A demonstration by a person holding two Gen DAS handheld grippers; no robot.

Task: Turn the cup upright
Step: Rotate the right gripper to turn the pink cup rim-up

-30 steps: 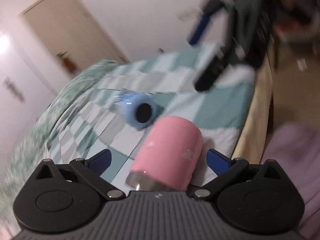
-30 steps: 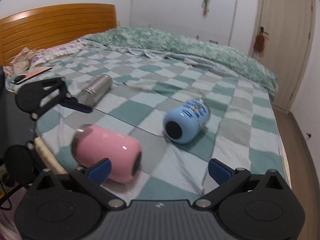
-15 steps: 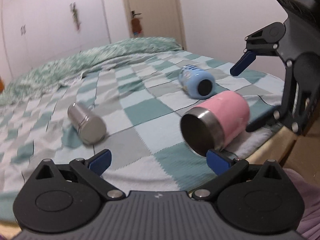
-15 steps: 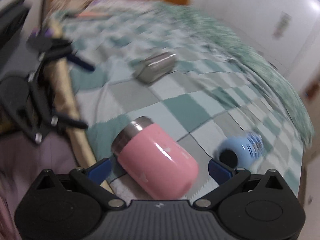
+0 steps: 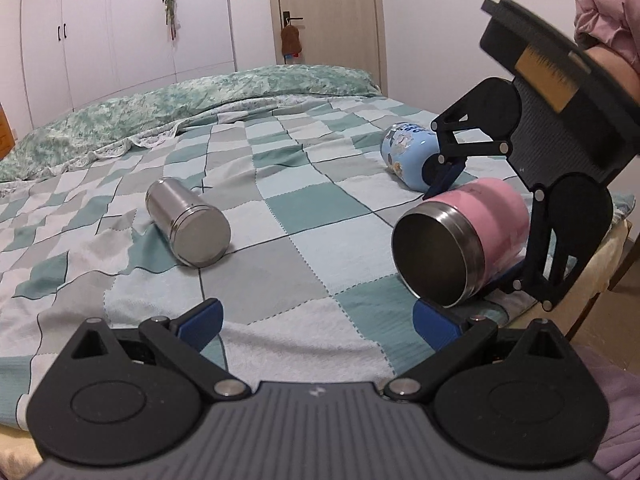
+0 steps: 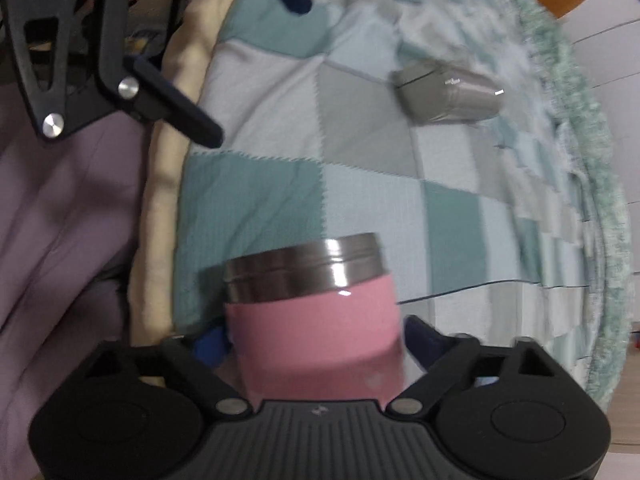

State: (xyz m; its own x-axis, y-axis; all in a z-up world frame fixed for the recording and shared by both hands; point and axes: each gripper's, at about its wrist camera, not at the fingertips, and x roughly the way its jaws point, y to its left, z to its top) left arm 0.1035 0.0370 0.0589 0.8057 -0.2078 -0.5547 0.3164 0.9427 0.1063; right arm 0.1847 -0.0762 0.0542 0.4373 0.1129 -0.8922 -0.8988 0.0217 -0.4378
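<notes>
Pink cup [image 5: 464, 236] on side at bed [image 5: 280, 208] edge, mouth toward 7 o'clock. Right tongs [image 6: 316, 340] clamp pink body; left tongs [image 5: 316, 320] spread, empty. Advice: rotate wrist slowly, rim up, seat base flat on soft quilt before release.

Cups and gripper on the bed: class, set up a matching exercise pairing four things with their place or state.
Things:
1. pink cup
2. steel cup
3. blue cup
4. left gripper

States:
A. open, holding nothing
B. lying on its side, closed base toward the left wrist camera
C. between the right gripper's fingers
D. lying on the checked bedspread behind the right gripper

Pairs: 1-C, 2-B, 3-D, 4-A
</notes>
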